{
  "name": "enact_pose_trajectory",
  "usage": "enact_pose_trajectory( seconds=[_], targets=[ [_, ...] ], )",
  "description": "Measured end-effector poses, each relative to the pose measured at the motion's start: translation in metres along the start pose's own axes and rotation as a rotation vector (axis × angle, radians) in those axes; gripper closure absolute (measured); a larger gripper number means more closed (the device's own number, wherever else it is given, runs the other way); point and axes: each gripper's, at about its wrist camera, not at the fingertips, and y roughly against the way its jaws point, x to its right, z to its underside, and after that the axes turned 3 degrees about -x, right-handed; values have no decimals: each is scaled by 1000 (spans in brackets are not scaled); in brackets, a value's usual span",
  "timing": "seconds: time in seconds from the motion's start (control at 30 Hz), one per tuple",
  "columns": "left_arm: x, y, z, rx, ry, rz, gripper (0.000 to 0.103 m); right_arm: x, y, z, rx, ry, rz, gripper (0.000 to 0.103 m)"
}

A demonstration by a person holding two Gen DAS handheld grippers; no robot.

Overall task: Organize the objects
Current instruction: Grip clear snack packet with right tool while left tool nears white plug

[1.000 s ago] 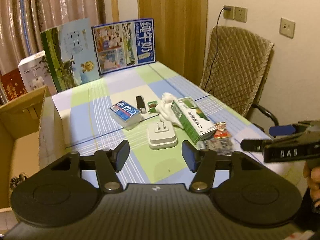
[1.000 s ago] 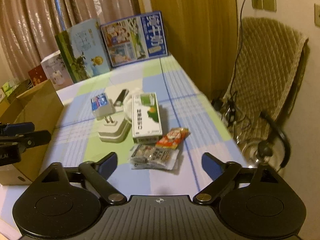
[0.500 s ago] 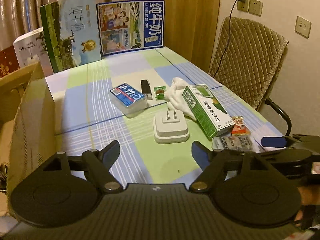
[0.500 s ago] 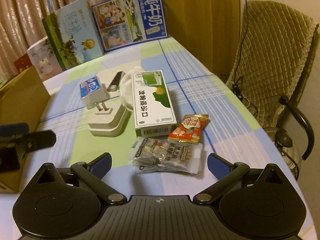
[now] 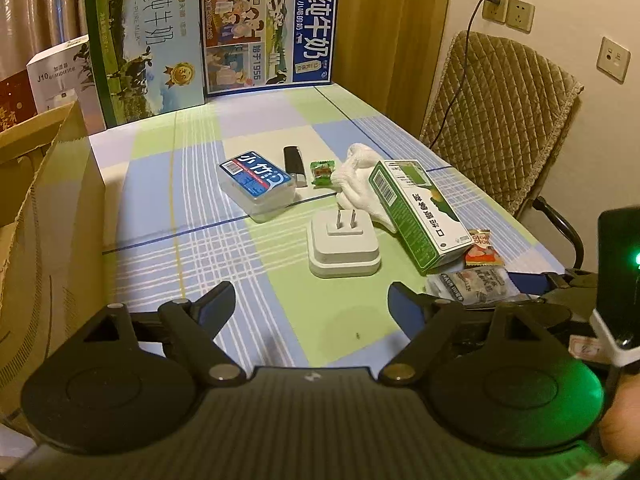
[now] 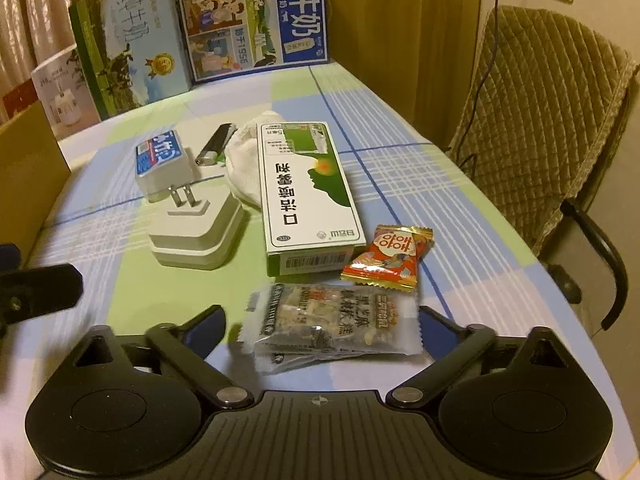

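Right tongs point(image 6: 320, 326) have dropped low and forward, jaws wide, now straddling the clear snack packet point(image 6: 334, 326) at the near desk edge; pickup looks imminent; left tongs point(image 5: 310, 304) wide, empty, hovering; charger point(image 5: 344, 246) at 12 o'clock; cardboard box point(image 5: 44, 216) at 9; checked desk point(image 5: 160, 208); chair point(image 5: 500, 120) at 2.

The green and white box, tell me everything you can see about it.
The green and white box is a long, flat carton, seemingly cardboard, lying on the checked tablecloth. Its white top carries black Chinese print and a green profile with an orange sun; the green near end bears a barcode label. It looks closed. Its far end rests against or over the white cloth, and the red snack packet lies at its near right corner. No gripper touches it.
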Motion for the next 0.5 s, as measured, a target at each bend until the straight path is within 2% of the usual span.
enact_pose_trajectory(
  seconds=[0.1, 0.2, 0.5],
  targets=[
    [1, -1, 1, -1, -6, 3, 22, -2, 0, 2, -5, 31, 5, 18],
    [3, -2, 1, -5, -13, 2, 21, -3, 3, 3, -3, 39, 4, 26],
    [7, -1, 0, 3, -31, -2, 21, -1, 21, 4, 3, 27, -57, 26]
  ],
)
